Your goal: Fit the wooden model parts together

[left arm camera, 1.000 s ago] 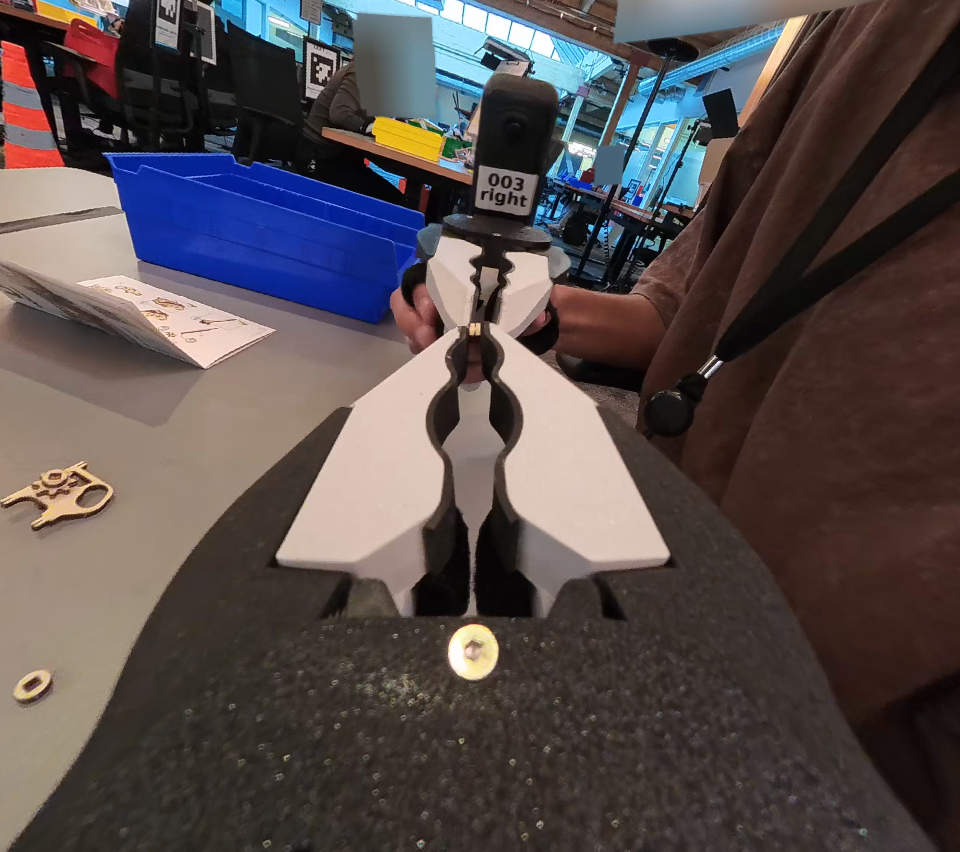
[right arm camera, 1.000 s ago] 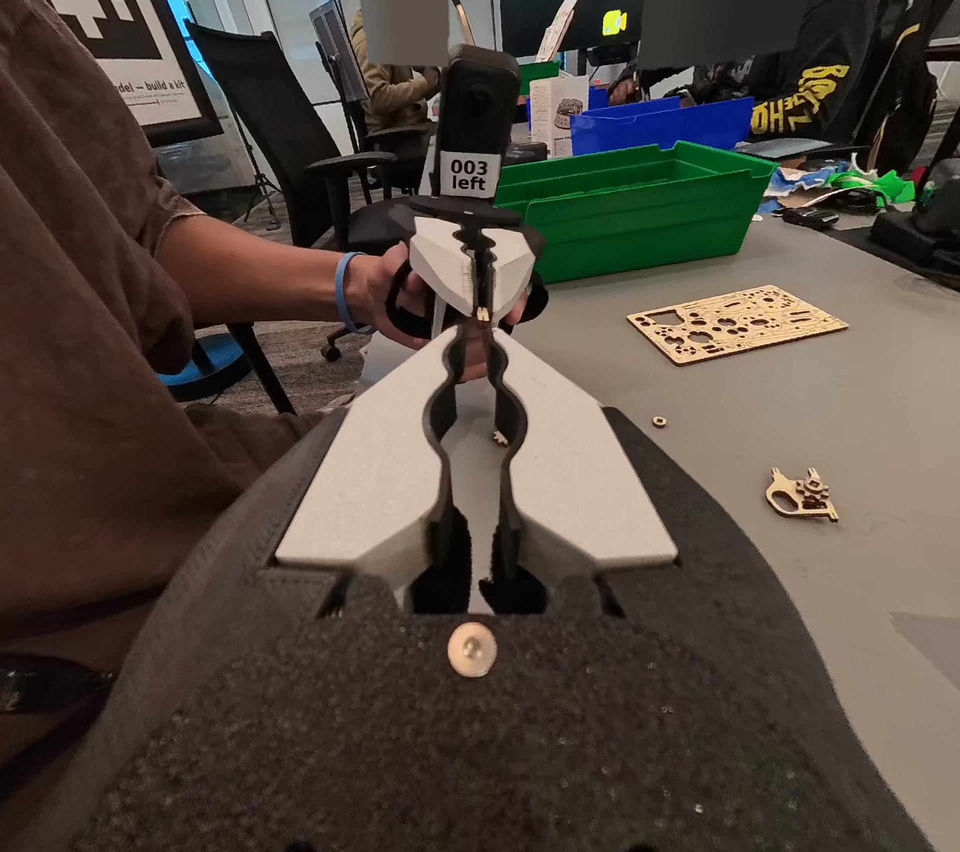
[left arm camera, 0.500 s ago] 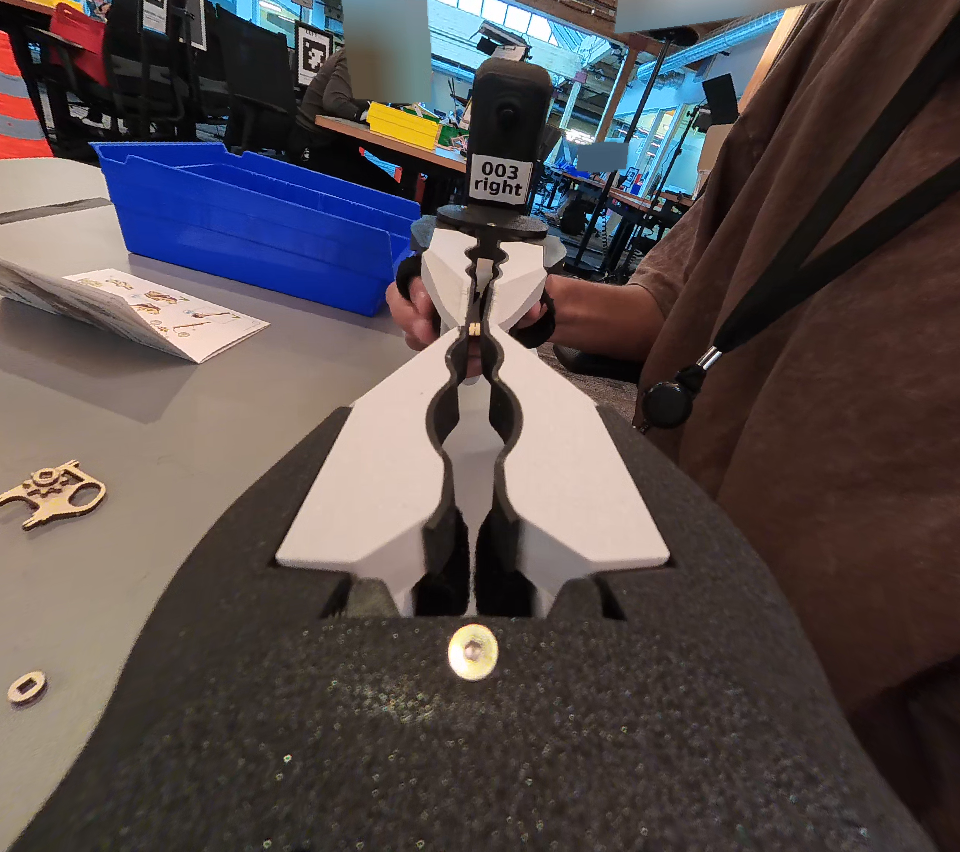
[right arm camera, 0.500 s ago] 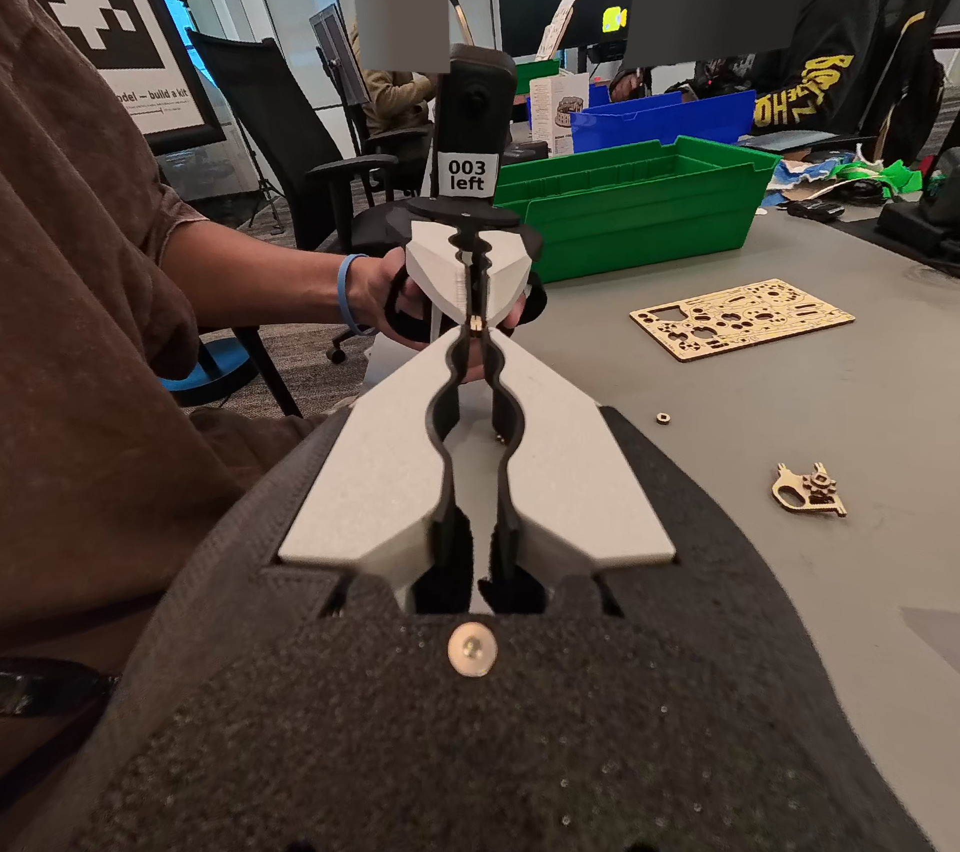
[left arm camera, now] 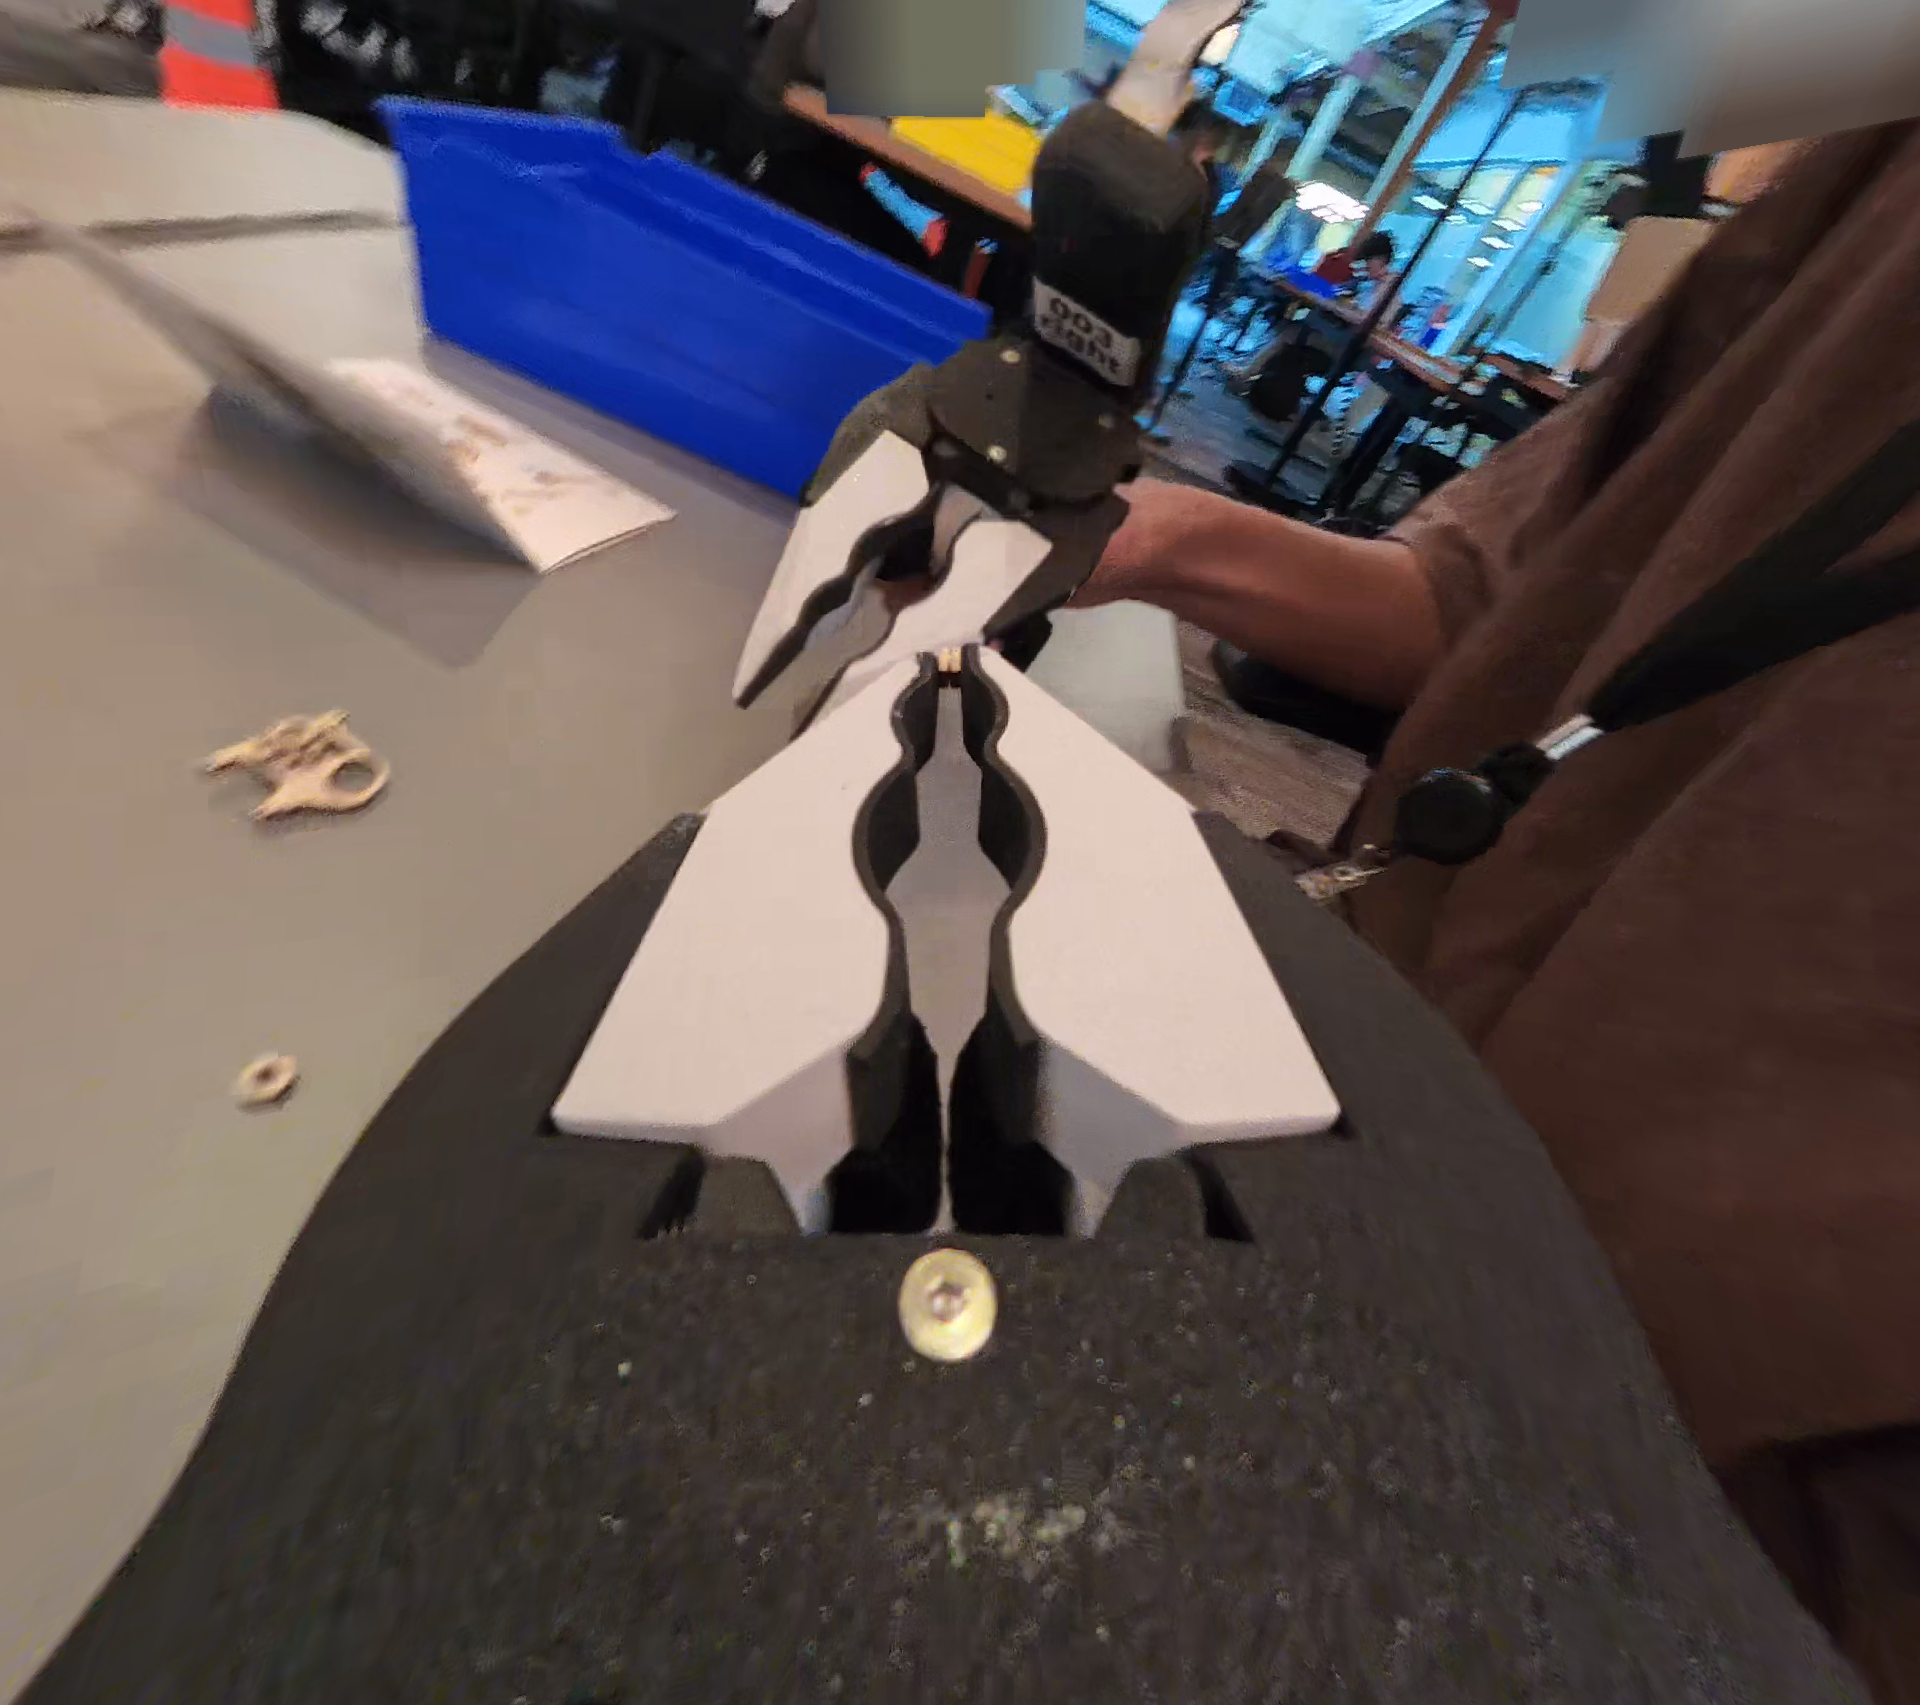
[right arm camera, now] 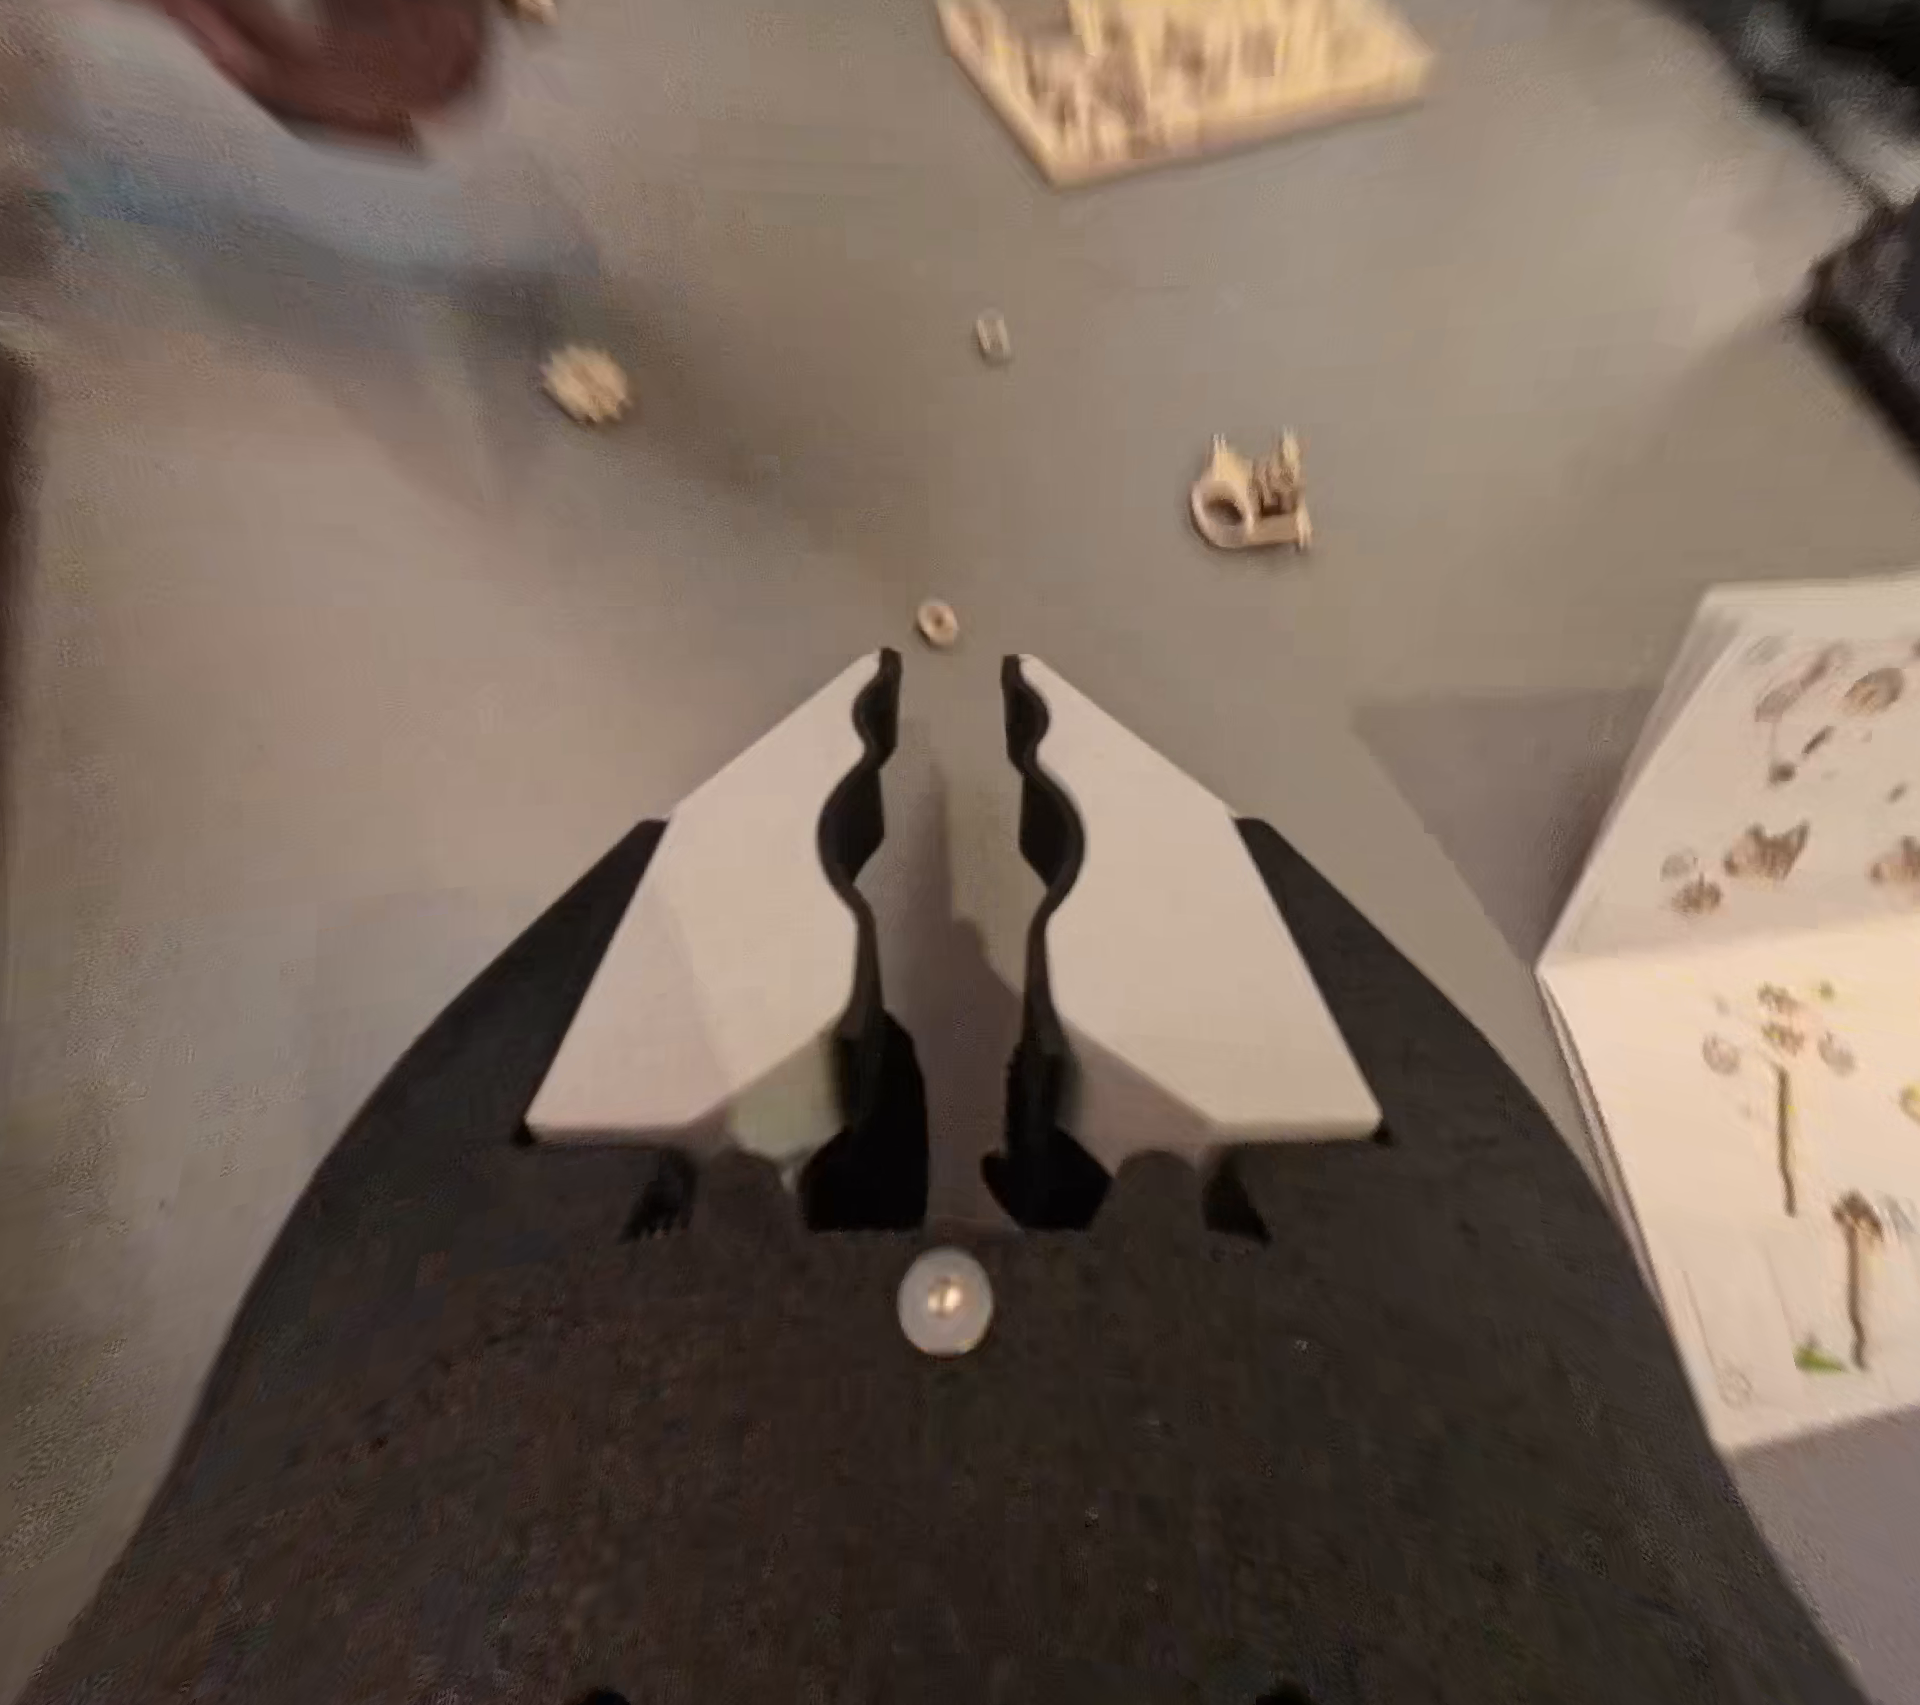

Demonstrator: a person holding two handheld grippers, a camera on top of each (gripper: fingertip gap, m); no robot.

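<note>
Left tongs (left arm camera: 948,668) pinch a tiny wooden disc (left arm camera: 948,661) at the tips; right tongs (right arm camera: 943,668) gape empty over a small ring (right arm camera: 938,620) on the desk (right arm camera: 416,720) (blurry). Thin, light, brittle ply: grip by edges

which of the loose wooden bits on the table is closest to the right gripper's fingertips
The small ring-shaped wooden washer, lying just beyond the open right gripper. The gear-shaped piece, the tiny block and the assembled part all lie farther off.

Motion blur smears the wooden sheet (right arm camera: 1179,45); the booklet (right arm camera: 1756,1021) is cut off.
</note>
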